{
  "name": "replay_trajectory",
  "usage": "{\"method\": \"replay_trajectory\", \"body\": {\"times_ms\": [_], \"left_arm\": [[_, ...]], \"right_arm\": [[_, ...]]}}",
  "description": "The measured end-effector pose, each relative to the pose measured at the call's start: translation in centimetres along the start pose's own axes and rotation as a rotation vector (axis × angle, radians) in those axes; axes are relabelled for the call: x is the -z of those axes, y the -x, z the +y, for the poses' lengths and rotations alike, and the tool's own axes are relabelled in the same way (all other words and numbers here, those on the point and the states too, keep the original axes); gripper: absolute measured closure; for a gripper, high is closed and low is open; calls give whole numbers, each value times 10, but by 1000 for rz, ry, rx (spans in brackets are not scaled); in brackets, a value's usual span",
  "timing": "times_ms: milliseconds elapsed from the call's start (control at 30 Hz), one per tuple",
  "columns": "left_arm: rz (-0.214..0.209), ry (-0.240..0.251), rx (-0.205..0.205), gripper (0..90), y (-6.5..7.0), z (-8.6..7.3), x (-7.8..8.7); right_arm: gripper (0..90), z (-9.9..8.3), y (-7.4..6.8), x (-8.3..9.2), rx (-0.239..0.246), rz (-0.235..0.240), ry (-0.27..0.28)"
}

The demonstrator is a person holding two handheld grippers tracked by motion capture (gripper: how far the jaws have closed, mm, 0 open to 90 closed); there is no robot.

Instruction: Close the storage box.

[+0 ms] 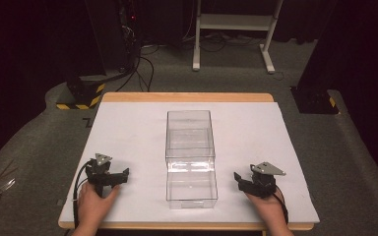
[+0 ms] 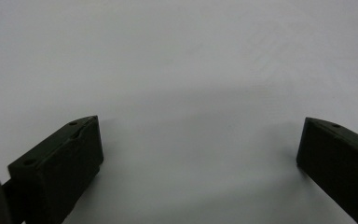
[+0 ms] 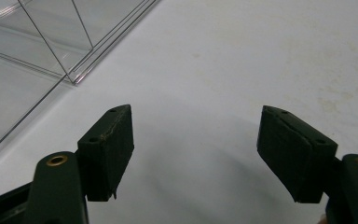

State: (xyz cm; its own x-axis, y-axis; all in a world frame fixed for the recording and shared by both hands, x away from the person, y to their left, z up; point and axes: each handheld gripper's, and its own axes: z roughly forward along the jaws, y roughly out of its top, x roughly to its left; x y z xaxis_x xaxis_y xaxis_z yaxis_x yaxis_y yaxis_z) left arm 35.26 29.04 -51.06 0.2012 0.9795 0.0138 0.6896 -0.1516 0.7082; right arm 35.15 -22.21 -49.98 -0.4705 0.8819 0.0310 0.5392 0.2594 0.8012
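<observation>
Dark floor and black stands surround our worktop [image 1: 128, 128], a wooden board covered by a white sheet. We hold our left tongs [image 1: 114, 176] low over the sheet near the front edge, our left hand [image 1: 94, 204] behind them, and in the left gripper view [image 2: 199, 144] their jaws stand wide apart with bare white sheet between them. Our right tongs [image 1: 243, 181] sit at the same depth on the other side, gripped by our right hand [image 1: 270, 211]; in the right gripper view [image 3: 195, 140] their jaws are likewise spread wide and hold nothing. Between the two pairs of tongs stands a clear plastic box [image 1: 190, 157], long and narrow, running away from us, well apart from both. From the right tongs, one lower corner of the box [image 3: 51, 46] lies ahead and to the left of the jaws, not touching them.
</observation>
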Motion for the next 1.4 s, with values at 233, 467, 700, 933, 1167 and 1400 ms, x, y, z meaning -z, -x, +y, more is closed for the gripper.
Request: {"method": "replay_trajectory", "body": {"times_ms": [233,467,700,933,1167,1400], "left_arm": [[0,0,0,7,0,0,0],[0,0,0,7,0,0,0],[-1,0,1,7,0,0,0],[-1,0,3,7,0,0,0],[-1,0,2,7,0,0,0],[-1,0,2,7,0,0,0]], "right_arm": [[272,0,0,0,1,1,-2],[274,0,0,0,4,0,-5],[275,0,0,1,6,0,4],[275,1,-2,4,21,-1,12],[275,5,-3,11,37,0,32],[274,8,-9,17,44,9,42]]}}
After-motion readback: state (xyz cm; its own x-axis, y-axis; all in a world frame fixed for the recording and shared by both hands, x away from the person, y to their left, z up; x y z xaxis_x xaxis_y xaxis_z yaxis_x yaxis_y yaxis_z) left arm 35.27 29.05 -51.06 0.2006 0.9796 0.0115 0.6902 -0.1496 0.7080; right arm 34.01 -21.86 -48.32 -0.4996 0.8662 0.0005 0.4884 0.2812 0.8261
